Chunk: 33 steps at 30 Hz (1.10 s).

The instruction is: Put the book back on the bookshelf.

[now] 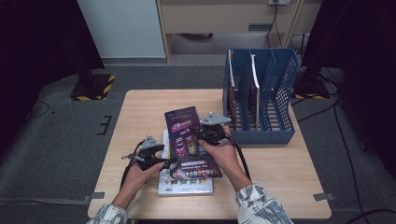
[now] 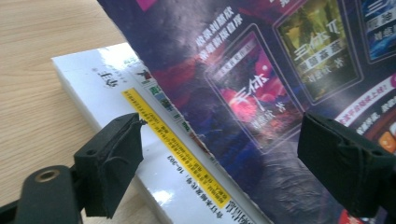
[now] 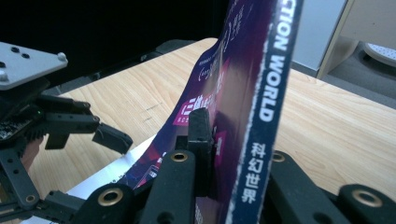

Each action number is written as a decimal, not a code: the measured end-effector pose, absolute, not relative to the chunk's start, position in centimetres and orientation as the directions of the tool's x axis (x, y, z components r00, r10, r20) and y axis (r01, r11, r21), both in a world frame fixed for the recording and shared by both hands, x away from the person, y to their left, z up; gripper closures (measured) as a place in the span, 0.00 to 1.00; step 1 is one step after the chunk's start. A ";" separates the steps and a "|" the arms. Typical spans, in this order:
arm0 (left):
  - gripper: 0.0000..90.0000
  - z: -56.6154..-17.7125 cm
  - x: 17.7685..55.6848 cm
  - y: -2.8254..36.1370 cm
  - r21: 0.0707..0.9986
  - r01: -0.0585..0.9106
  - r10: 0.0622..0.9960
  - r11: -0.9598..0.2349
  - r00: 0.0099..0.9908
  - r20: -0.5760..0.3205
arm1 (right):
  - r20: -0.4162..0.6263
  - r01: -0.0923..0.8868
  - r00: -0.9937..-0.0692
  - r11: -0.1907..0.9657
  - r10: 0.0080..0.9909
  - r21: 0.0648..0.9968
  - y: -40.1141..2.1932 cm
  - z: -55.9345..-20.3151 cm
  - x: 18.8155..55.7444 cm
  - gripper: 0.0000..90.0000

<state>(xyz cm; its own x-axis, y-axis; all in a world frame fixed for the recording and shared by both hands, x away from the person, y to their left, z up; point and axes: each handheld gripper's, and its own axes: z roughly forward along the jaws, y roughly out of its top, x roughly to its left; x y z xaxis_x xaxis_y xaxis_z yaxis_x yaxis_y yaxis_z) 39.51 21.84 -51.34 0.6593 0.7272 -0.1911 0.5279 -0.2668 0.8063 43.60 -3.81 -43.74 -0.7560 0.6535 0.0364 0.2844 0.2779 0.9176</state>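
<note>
Purple magazine [image 1: 189,140] clamped at its spine edge in the right tool [image 1: 207,134], tilted up off the white book [image 1: 184,185] on the bench [image 1: 140,112]. Left tool [image 1: 164,162] gapes wide, straddling magazine's lower-left edge, pads clear. Blue file rack [image 1: 261,93] beyond right tool.

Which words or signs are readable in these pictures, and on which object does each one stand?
"CTION WORLD": spine of the purple magazine, start cut off by the frame.
"科幻世界": same spine, lower down.
"三体": purple magazine's back cover, left gripper view.
Yellow strip on the white book: print too small to read.
Other cover text: blurred.
</note>
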 end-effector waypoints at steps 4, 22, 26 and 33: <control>0.16 -51.5 39.6 21.6 0.801 0.530 0.717 -0.278 0.669 -0.194 | 0.041 0.277 -0.761 0.266 0.647 0.923 -3.8 -43.7 43.6 0.91; 0.26 -52.0 40.0 20.8 0.781 0.556 0.693 -0.284 0.682 -0.234 | 0.038 0.230 -0.783 0.232 0.621 0.945 -3.1 -42.9 43.3 0.91; 0.29 -52.0 40.1 21.0 0.779 0.566 0.693 -0.269 0.676 -0.252 | 0.040 0.225 -0.790 0.228 0.612 0.947 -3.0 -42.8 43.2 0.92; 0.42 -52.0 40.8 22.0 0.778 0.585 0.685 -0.229 0.664 -0.298 | 0.046 0.221 -0.795 0.218 0.605 0.950 -2.9 -42.6 43.2 0.92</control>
<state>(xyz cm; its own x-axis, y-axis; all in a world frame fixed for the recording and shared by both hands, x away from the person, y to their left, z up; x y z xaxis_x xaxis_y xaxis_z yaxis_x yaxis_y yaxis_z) 40.79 22.05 -51.96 0.6644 0.6852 -0.2984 0.5852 -0.2286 0.7780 43.21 -2.87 -42.64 -0.7948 0.6051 0.0461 0.2214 0.2185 0.9504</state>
